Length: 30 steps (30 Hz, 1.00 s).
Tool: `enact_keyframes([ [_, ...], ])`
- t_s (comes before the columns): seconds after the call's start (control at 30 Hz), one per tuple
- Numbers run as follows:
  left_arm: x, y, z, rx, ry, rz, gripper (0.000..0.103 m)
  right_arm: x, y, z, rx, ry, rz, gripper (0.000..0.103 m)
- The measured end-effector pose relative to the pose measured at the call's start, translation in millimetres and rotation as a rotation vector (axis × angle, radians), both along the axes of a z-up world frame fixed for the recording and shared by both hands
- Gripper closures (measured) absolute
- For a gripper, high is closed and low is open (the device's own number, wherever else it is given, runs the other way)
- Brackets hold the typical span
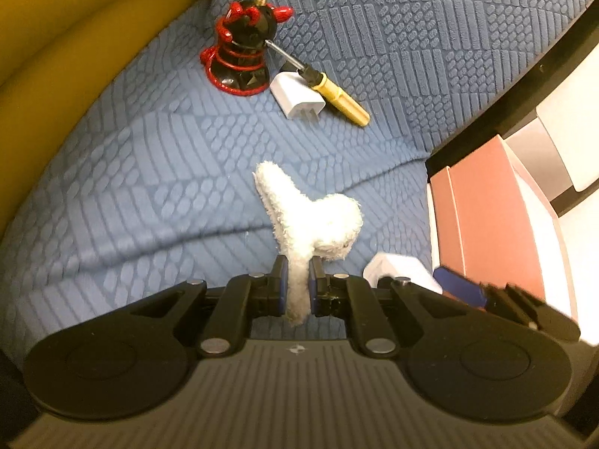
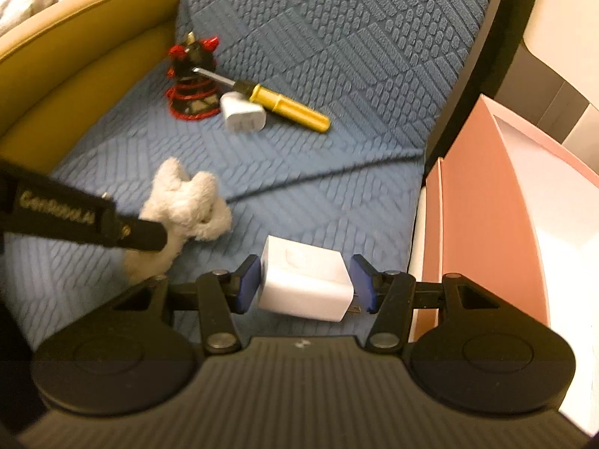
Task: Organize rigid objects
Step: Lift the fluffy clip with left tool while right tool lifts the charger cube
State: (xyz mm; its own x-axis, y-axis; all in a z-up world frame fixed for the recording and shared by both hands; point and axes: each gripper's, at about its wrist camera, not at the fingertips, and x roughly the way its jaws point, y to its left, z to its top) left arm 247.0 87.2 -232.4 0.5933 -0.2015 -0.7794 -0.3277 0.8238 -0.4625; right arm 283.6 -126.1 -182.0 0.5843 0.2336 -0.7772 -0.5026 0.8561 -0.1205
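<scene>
With white charger cube (image 2: 305, 284) lying between spread right tool (image 2: 305, 284) fingers, prongs rightward toward pink box (image 2: 483, 232); left tool (image 1: 298, 288) clamped on fluffy cloth (image 1: 310, 217).

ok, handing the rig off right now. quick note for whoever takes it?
Left tool: shut on the white plush toy, held above the blue cushion.
Right tool: open, its pads either side of a white charger cube; grip not confirmed.
On the cushion: the black-and-red figurine, the yellow screwdriver and a second white charger, bunched together.
Pink box at the right looks empty in its visible part.
Left: everything.
</scene>
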Motion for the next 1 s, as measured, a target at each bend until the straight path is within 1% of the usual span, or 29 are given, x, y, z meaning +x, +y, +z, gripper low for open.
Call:
enact_keyframes([
  [0.1,-3,0,1,-0.013,0.008,-0.005,0.090,-19,-2,1,0.013,0.024,-0.010,0.048],
  [0.17,-1,-2,0,-0.010,0.030,-0.025,0.089,-29,-4,0,0.014,0.038,-0.018,0.049],
  [0.23,1,-1,-4,-0.022,0.051,-0.028,0.089,-37,-7,1,0.013,0.037,-0.028,0.052],
  [0.3,3,-1,-5,-0.026,0.055,-0.034,0.088,-41,-7,3,0.009,0.027,-0.024,0.052],
  [0.37,5,-3,-5,-0.004,0.065,-0.038,0.074,-40,-7,3,0.015,0.025,-0.023,0.051],
  [0.4,7,-4,-5,0.014,0.070,-0.036,0.056,-38,-8,3,0.022,0.028,-0.024,0.051],
  [0.43,9,-5,-4,0.027,0.066,-0.034,0.045,-37,-8,3,0.029,0.033,-0.025,0.051],
  [0.5,14,-5,-4,0.039,0.053,-0.035,0.041,-32,-9,2,0.040,0.038,-0.029,0.049],
  [0.6,21,-6,-4,0.026,0.036,-0.044,0.039,-26,-8,0,0.058,0.053,-0.024,0.049],
  [0.67,27,-8,-6,0.044,0.036,-0.052,0.038,-23,-7,-3,0.053,0.066,-0.030,0.050],
  [0.73,30,-10,-6,0.063,0.026,-0.049,0.032,-20,-6,-8,0.051,0.083,-0.031,0.050],
  [0.83,35,-14,-6,0.100,-0.001,-0.045,0.032,-20,-5,-13,0.059,0.098,-0.038,0.049],
  [1.0,41,-17,-7,0.115,-0.027,-0.039,0.032,-22,-3,-17,0.062,0.095,-0.032,0.049],
])
